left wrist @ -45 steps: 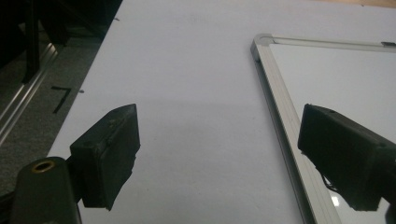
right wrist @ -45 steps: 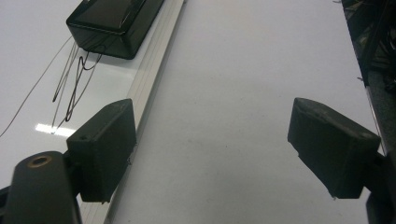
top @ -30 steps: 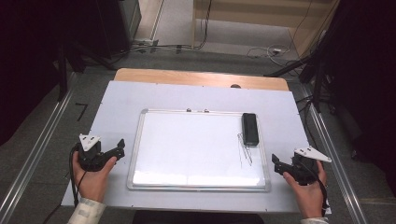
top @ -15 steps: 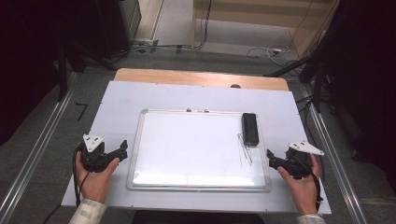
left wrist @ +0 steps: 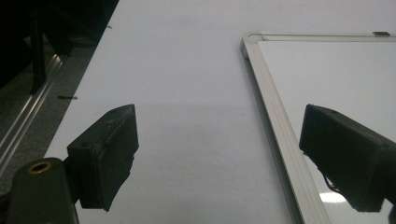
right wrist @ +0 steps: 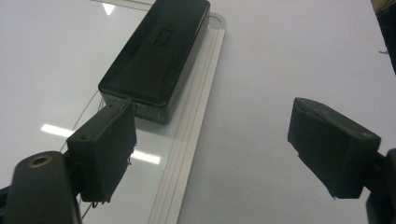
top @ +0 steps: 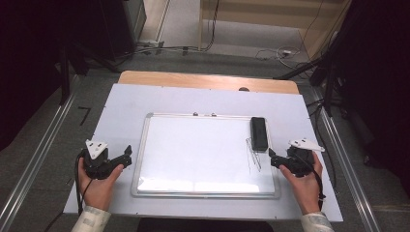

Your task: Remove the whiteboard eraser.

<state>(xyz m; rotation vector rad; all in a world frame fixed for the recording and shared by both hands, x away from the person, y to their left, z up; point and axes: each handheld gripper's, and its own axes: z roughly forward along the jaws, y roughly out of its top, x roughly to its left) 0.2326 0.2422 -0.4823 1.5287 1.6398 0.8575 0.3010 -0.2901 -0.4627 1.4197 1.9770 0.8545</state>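
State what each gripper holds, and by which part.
Nothing: the left gripper and the right gripper are both open and empty, the right nearing the black eraser.

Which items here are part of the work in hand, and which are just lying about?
In play: whiteboard, black eraser, pen marks, right gripper, left gripper, both open.
Lying about: floor cables, wooden board.

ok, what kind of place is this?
Probably a lab recording station: a covered table with a whiteboard, metal rails either side, and loose cables on the floor behind.
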